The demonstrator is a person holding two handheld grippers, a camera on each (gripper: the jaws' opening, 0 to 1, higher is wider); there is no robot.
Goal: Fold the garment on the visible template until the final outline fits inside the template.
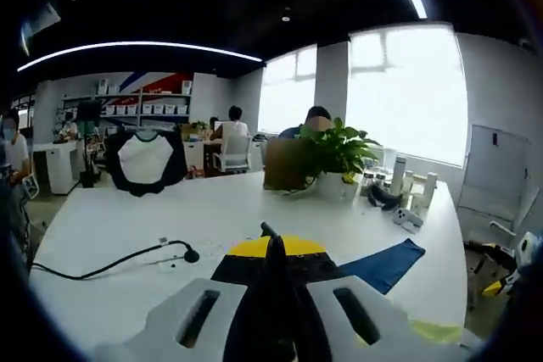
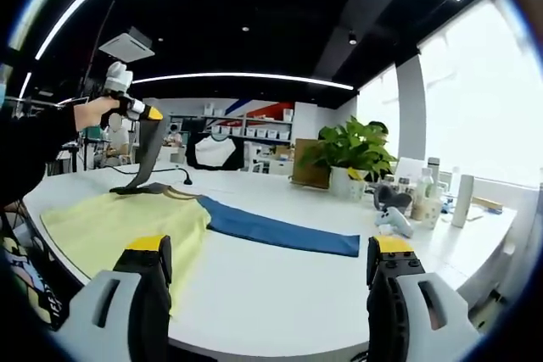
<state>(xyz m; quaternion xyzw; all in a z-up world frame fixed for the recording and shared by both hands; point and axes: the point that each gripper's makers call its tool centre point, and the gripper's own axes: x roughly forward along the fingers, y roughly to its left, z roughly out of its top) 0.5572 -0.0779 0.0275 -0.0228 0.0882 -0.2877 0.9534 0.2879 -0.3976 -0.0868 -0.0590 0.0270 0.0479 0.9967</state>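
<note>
A pale yellow garment [image 2: 127,218] lies flat on the white table [image 2: 280,294], and a long blue part [image 2: 280,231] of it stretches to the right. A hand holds my left gripper [image 2: 127,106] high at the table's far left. It is shut on a dark strip of the fabric [image 2: 153,154] and lifts it off the table. In the left gripper view that dark fabric [image 1: 276,269] rises between the shut left gripper [image 1: 276,294], with yellow cloth [image 1: 276,246] and the blue part [image 1: 386,264] beyond. My right gripper [image 2: 270,244] is open over the near table edge, holding nothing.
A potted plant [image 2: 352,154] stands beside bottles and small items [image 2: 424,188] at the table's right end. A black cable [image 1: 110,264] crosses the table. A black-and-white shirt [image 1: 146,161] hangs at the far end, and people sit behind it.
</note>
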